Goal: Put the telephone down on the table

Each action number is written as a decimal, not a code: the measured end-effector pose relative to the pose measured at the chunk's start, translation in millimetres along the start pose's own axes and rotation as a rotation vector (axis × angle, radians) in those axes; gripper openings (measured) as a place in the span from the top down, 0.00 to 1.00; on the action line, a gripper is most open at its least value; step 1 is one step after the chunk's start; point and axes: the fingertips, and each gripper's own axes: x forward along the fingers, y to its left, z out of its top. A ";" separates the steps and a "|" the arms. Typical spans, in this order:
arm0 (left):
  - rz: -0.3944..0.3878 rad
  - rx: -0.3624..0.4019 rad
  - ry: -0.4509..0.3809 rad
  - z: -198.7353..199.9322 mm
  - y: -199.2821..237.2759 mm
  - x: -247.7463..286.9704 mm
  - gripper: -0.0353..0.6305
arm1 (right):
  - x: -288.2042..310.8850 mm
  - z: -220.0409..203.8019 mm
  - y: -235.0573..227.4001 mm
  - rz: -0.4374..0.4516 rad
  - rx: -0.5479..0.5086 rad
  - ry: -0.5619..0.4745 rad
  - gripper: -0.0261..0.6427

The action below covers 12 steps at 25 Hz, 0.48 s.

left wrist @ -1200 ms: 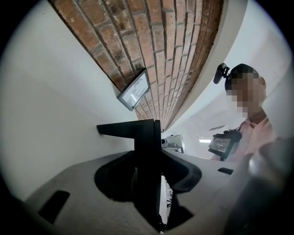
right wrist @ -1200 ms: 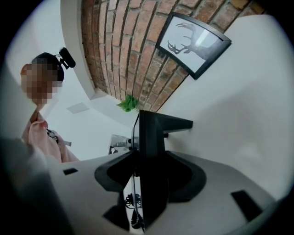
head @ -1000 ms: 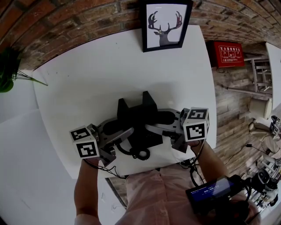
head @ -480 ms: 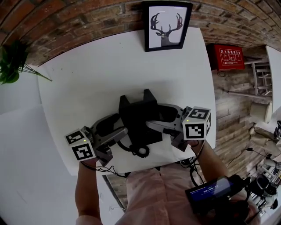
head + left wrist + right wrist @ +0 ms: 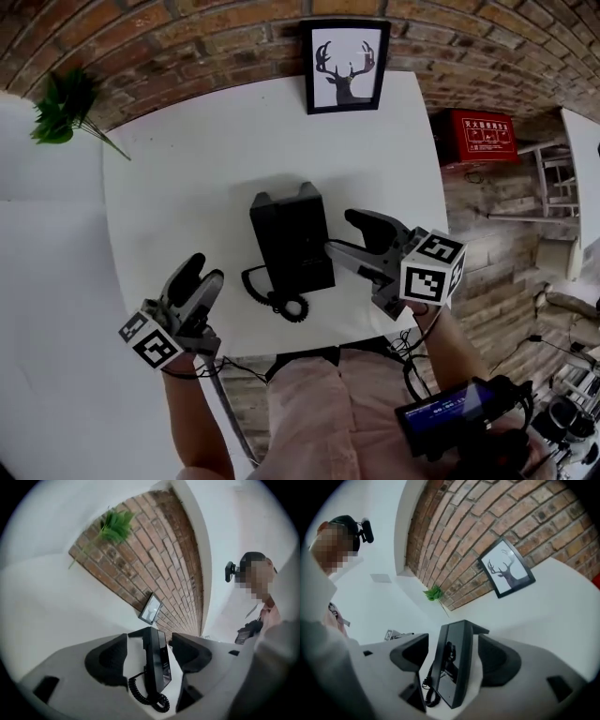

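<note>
Sitting flat on the table [image 5: 187,159], telephone [image 5: 292,242] lies ahead of left hand-held gripper [image 5: 202,272] and right hand-held gripper [image 5: 345,234], both empty, jaws just opened wide, so task looks done.

Soft even light, strong fisheye warping

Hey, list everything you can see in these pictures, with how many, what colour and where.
telephone: one, black, lying mid-table
coiled cord: one, black, at the telephone's near end
table: one, white, against the brick wall
framed deer picture: one, black frame, table's far edge
plant: one, green, far left
red box: one, right of the table
left gripper: one, grey, left of the telephone, fingers just opened, empty
right gripper: one, grey, beside the telephone's right, fingers just opened, empty
</note>
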 end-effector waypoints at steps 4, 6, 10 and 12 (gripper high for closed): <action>0.113 0.200 -0.216 30.0 -48.6 -31.6 0.70 | -31.6 23.0 29.7 -0.022 -0.149 -0.087 0.53; 0.175 0.308 -0.322 42.3 -80.2 -46.2 0.76 | -50.7 32.8 49.7 -0.030 -0.220 -0.137 0.58; 0.299 0.504 -0.455 52.6 -147.4 -68.1 0.84 | -89.7 46.8 94.3 -0.056 -0.360 -0.226 0.67; 0.334 0.569 -0.514 57.3 -180.1 -76.3 0.86 | -107.4 53.7 117.5 -0.067 -0.415 -0.278 0.75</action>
